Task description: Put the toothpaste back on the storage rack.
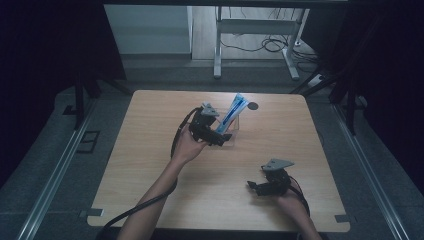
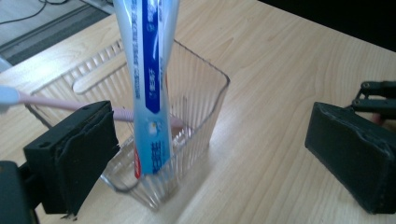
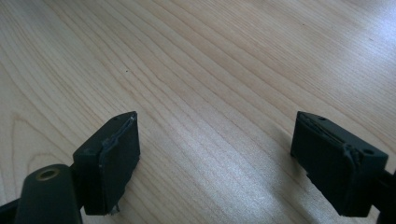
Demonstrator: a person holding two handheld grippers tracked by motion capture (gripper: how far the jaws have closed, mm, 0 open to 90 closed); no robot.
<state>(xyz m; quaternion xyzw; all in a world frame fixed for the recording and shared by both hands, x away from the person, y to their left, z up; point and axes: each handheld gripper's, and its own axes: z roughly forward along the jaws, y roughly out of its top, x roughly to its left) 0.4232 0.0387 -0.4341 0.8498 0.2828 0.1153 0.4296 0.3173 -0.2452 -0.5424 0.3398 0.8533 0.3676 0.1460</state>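
A clear ribbed plastic cup (image 2: 205, 98) stands on the wooden table (image 1: 150, 150) past its middle. A white and blue toothpaste tube (image 2: 148, 70) leans upright in it, and a pink toothbrush (image 2: 51, 103) rests slanted with its handle down inside. In the high view the tube (image 1: 233, 111) rises from the cup (image 1: 234, 132). My left gripper (image 2: 212, 158) is open, its jaws on either side of the cup, the left jaw close to the cup's wall. From above, the left gripper (image 1: 223, 136) sits just left of the cup. My right gripper (image 1: 255, 187) rests open near the front right, over bare wood (image 3: 215, 158).
A small dark round spot (image 1: 253, 106) lies on the table behind the cup. Black cables trail from both grippers off the front edge. Beyond the far edge stand white desk legs (image 1: 218, 50) with loose cables on the floor.
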